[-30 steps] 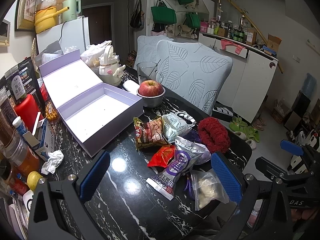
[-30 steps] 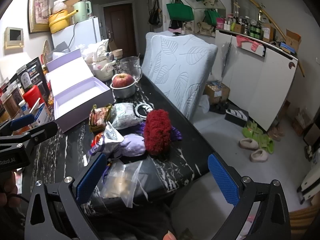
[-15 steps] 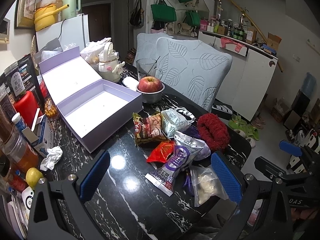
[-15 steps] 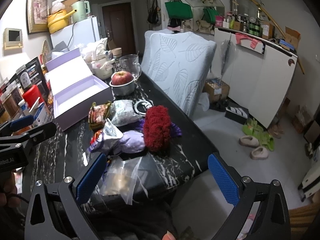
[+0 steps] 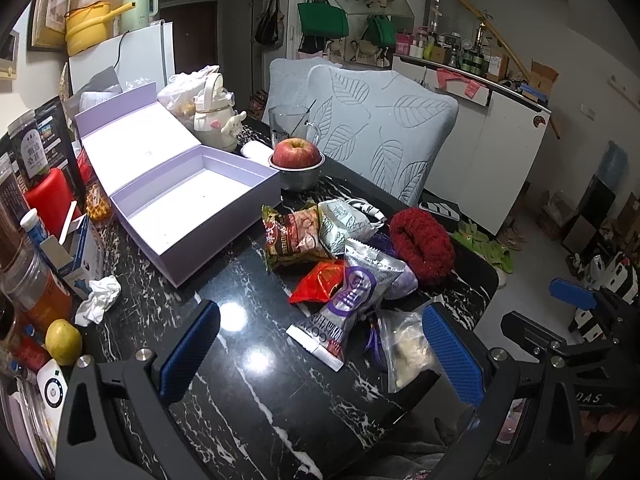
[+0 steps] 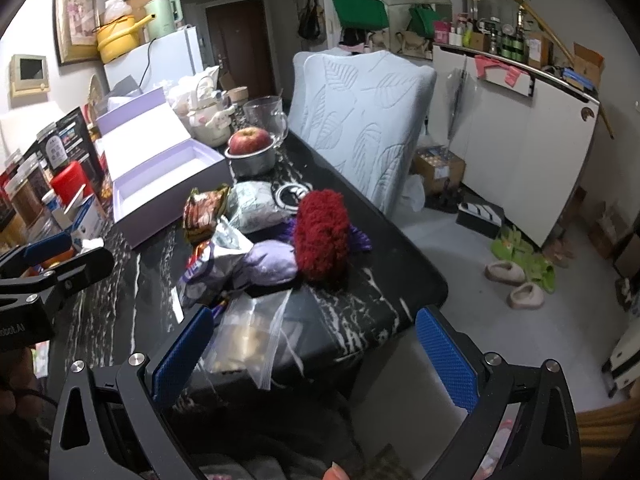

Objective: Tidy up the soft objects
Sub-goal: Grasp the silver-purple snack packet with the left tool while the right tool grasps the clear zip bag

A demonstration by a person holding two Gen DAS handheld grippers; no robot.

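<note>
A crowded home kitchen-diner around my black marble table (image 5: 248,392).

Across from me stand two pale leaf-quilted chair backs (image 5: 380,136); behind them a white fridge (image 6: 160,66), a dark brown door (image 6: 240,36), green bags (image 5: 322,20) hung on the wall, and a long white cabinet (image 6: 520,128) over grey floor (image 6: 460,248).

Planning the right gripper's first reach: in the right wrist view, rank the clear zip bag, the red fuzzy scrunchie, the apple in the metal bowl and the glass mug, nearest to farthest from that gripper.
1. Clear zip bag, just ahead of the right gripper, by its left finger.
2. Red fuzzy scrunchie, mid-table, near the right edge.
3. Apple in its metal bowl, farther back.
4. Glass mug, just behind the apple.
</note>
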